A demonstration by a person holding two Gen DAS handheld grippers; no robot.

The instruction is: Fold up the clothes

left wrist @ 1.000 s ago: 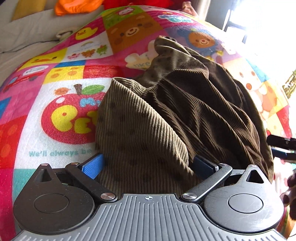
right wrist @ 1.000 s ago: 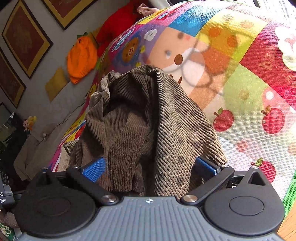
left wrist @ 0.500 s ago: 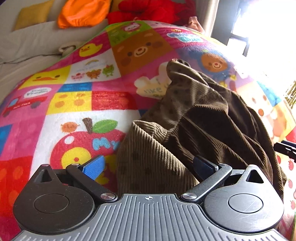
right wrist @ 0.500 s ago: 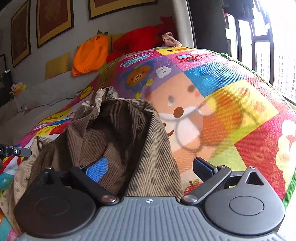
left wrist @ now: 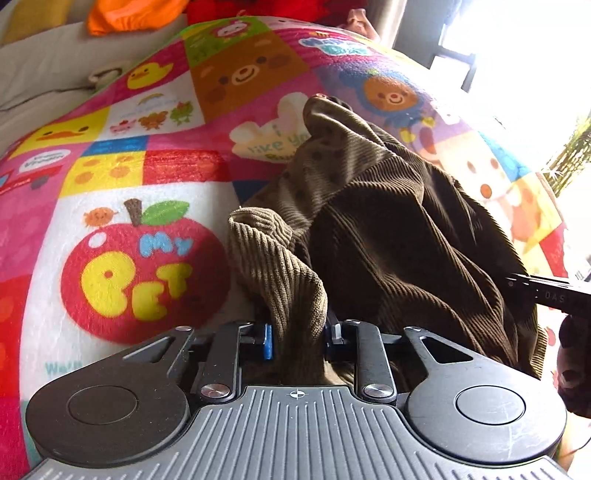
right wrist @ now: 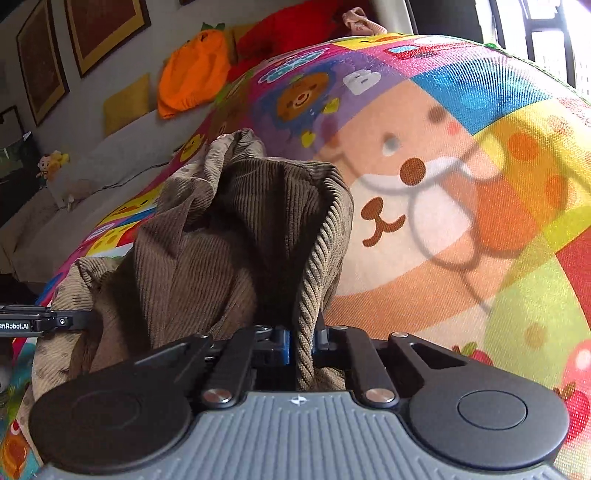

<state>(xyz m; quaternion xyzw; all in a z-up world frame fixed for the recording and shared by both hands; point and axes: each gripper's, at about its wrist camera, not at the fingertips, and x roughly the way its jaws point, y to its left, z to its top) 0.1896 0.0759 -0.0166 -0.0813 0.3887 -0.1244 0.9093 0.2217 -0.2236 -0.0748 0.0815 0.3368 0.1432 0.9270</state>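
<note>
A home living room is shown: a cartoon-printed play mat point(right wrist: 461, 155) is spread out, with framed pictures point(right wrist: 103, 33) at 11 o'clock above cushions point(right wrist: 192, 74).

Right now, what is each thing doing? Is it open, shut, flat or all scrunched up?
Left hand-held gripper: jaws closing, a bunched fold of cloth pinched between them.
Right hand-held gripper: shut on a ribbed edge of the same cloth.
Brown corduroy garment: crumpled in a heap, not folded, held at two places.
Cartoon blanket: spread out under the garment.
</note>
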